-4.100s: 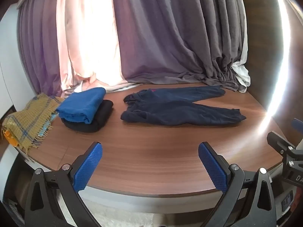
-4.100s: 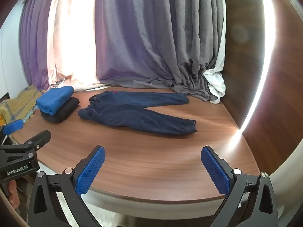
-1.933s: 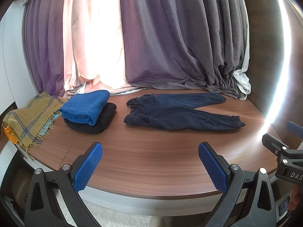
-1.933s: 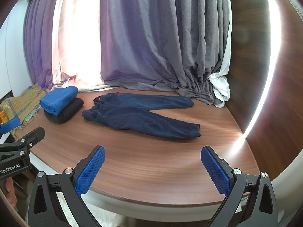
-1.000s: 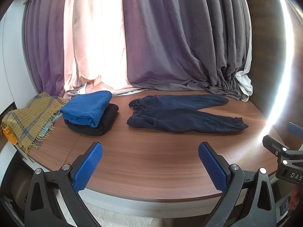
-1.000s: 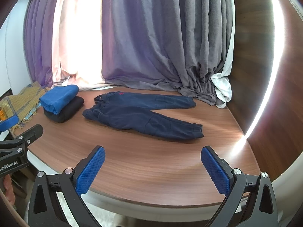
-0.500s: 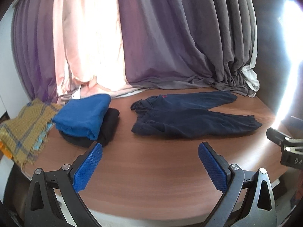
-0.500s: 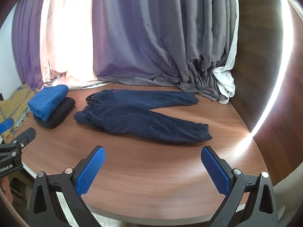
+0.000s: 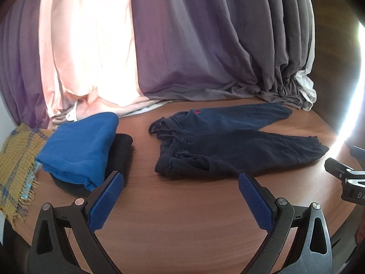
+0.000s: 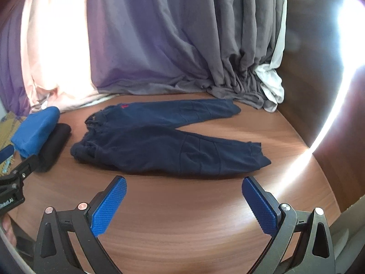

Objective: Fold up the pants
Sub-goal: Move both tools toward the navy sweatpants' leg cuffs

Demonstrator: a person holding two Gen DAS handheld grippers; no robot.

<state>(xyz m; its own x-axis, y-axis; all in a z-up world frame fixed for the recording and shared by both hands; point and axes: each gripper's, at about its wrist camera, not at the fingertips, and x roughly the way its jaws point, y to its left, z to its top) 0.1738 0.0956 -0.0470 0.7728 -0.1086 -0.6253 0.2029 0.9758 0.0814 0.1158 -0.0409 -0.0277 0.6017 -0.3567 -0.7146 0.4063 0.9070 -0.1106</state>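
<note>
The pants [image 9: 230, 141] are navy, lying flat and unfolded on the round wooden table [image 9: 182, 217], waistband to the left and 2 legs running right. The legs part in a narrow V: the far leg reaches toward the grey curtain [image 9: 205, 45], the near leg ends in a gathered cuff at the right. The waistband is rumpled, with a small red mark on its far part. In the right wrist view the pants [image 10: 164, 141] show the same layout, with seam lines across the near leg.

My left gripper [image 9: 180, 203] has its 2 blue-padded fingers [image 9: 106, 202] spread wide and holds nothing; it hangs over bare wood just short of the waistband. My right gripper [image 10: 183, 206] is likewise spread wide and empty, near the lower part of the near leg, not touching cloth.

Left of the pants, apart from them, a folded blue garment [image 9: 79, 146] sits on a folded black garment [image 9: 121, 150]. A yellow plaid cloth [image 9: 16, 166] drapes over the left table edge. The curtain hem and a white cloth [image 10: 271, 86] bunch on the table at the far right, close to the far cuff. Bare wood lies between the grippers and the pants, and right of the near cuff up to the table's curved edge.
</note>
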